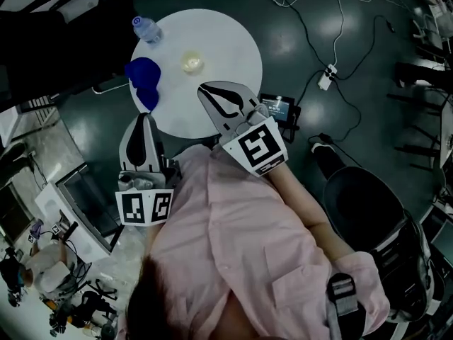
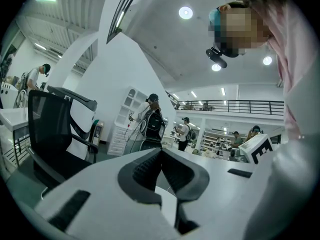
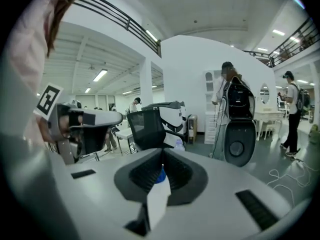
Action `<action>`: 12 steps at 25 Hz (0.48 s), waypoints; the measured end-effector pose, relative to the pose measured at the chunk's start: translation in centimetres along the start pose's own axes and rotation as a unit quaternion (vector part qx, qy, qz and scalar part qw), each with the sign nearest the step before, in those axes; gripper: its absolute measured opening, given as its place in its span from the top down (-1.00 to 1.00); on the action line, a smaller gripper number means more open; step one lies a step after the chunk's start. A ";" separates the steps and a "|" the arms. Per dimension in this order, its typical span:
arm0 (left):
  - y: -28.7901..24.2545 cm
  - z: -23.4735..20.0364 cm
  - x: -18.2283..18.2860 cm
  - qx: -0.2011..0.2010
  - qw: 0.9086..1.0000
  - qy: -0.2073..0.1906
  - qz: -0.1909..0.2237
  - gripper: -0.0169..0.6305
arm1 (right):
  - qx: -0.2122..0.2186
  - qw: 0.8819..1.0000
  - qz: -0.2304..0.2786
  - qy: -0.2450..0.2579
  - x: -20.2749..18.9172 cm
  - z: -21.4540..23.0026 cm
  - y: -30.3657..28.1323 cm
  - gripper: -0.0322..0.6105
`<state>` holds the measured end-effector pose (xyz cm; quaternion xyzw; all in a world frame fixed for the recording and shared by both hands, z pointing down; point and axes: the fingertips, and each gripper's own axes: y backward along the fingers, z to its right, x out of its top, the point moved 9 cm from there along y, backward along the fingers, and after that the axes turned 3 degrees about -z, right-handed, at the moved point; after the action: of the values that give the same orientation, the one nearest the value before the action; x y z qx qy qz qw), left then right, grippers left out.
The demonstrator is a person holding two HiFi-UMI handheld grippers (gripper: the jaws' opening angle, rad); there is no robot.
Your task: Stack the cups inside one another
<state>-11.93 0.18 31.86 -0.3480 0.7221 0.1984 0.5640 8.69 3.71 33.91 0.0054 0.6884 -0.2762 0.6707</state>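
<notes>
Both the left claw [image 1: 145,119] and right claw [image 1: 205,91] are clenched empty, blue cups [image 1: 144,80] just ahead of the left, clear cup [image 1: 192,63] ahead of the right, probably lining up a grab.

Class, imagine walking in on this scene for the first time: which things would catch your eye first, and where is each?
A round white table glows against the dark floor, with bright blue cups at its left edge and a small clear cup near its middle. Nearer the camera, the left gripper and right gripper point towards the table, jaws shut and empty.
</notes>
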 end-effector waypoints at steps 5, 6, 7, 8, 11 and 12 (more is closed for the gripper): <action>0.0 1.3 -0.2 -0.001 1.000 0.000 -0.009 0.89 | 0.013 1.000 -0.009 0.024 -0.1 -0.7 1.6 0.79; 0.0 1.6 -0.1 -0.003 1.000 0.000 -0.010 0.90 | 0.014 0.999 -0.011 0.032 0.1 -0.8 1.8 0.79; 0.0 1.8 -0.1 -0.004 1.000 -0.001 -0.010 0.90 | 0.017 0.999 -0.014 0.039 0.3 -0.9 1.9 0.79; 0.0 2.1 -0.1 -0.005 1.000 -0.001 -0.011 0.90 | 0.022 0.999 -0.019 0.046 0.5 -1.0 2.2 0.79; -0.2 2.5 -0.2 -0.010 1.000 0.002 -0.012 0.90 | 0.040 0.997 -0.025 0.060 0.7 -1.5 2.7 0.79; -0.3 2.7 -0.3 -0.011 1.000 0.004 -0.013 0.90 | 0.046 0.997 -0.026 0.063 0.5 -1.7 2.8 0.79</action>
<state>-9.89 1.90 31.41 -0.3643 0.7174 0.1972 0.5601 8.09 6.53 32.33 0.0355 0.7155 -0.3242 0.6178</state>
